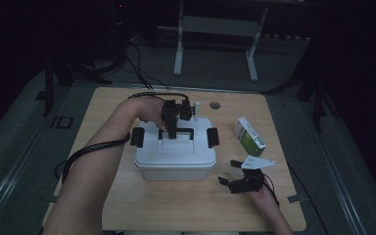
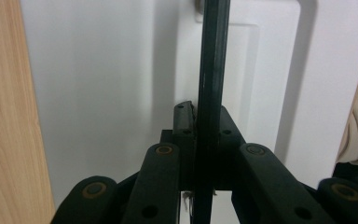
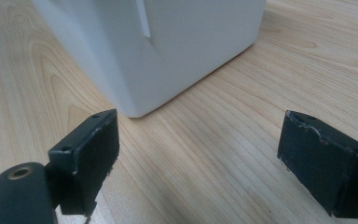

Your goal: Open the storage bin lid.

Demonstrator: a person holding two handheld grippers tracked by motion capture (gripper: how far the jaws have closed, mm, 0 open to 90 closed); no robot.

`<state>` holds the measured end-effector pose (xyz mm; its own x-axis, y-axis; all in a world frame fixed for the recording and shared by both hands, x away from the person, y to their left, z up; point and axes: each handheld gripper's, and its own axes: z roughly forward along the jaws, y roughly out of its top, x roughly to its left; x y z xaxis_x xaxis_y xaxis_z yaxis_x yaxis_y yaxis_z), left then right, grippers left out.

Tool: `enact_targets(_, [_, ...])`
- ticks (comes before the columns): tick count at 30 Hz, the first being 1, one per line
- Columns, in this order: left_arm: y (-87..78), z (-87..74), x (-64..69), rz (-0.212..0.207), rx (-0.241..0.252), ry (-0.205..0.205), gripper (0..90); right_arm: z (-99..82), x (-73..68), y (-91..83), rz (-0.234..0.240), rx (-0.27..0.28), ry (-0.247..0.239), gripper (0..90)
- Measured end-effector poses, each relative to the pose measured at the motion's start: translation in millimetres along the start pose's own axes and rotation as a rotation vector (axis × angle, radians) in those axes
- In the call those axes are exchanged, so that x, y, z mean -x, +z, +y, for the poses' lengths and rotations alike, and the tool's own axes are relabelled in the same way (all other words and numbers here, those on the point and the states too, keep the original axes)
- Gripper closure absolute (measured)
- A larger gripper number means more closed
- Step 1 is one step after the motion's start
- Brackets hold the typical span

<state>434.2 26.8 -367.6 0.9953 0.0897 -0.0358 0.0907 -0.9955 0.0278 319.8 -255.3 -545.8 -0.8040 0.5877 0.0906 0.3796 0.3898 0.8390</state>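
- Two grippers work at a wooden table (image 1: 127,200), with a white box (image 1: 175,155) standing near its middle.
- On the box's lid a black handle (image 1: 176,131) stands up; the left gripper (image 1: 172,128) comes down on it from above, at the middle of the bar.
- Seen from the left gripper view, the jaws are pinched tight on the handle (image 2: 213,70), which runs straight up between them over the white lid (image 2: 102,84).
- Black latches (image 1: 137,137) sit at the box's left and right ends.
- Just off the box's front right corner, the right gripper (image 1: 235,177) rests low at the table, jaws spread wide and holding nothing.
- In the right gripper view the box's corner (image 3: 168,51) lies ahead of the jaws, apart from both.
- A green and white carton (image 1: 249,136) lies to the right of the box, apart from it.
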Motion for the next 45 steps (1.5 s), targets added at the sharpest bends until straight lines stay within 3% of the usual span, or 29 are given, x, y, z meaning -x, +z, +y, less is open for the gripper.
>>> enact_targets(13, [-5.5, 0.6, 3.6, 0.005, 0.0, 0.008, 83.9, -0.4, 0.5, 0.0, 0.007, 0.002, 0.006, 12.4])
enact_targets(26, [-27.1, -4.5, 6.2, 0.038, 0.026, -0.004, 83.9, -0.4, 0.4, 0.2, 0.007, 0.0, 0.003, 12.4])
enact_targets(45, [-48.5, -30.9, 16.4, 0.068, 0.065, -0.044, 83.9, -0.5, -0.5, 0.9, 0.005, -0.005, 0.002, 12.4])
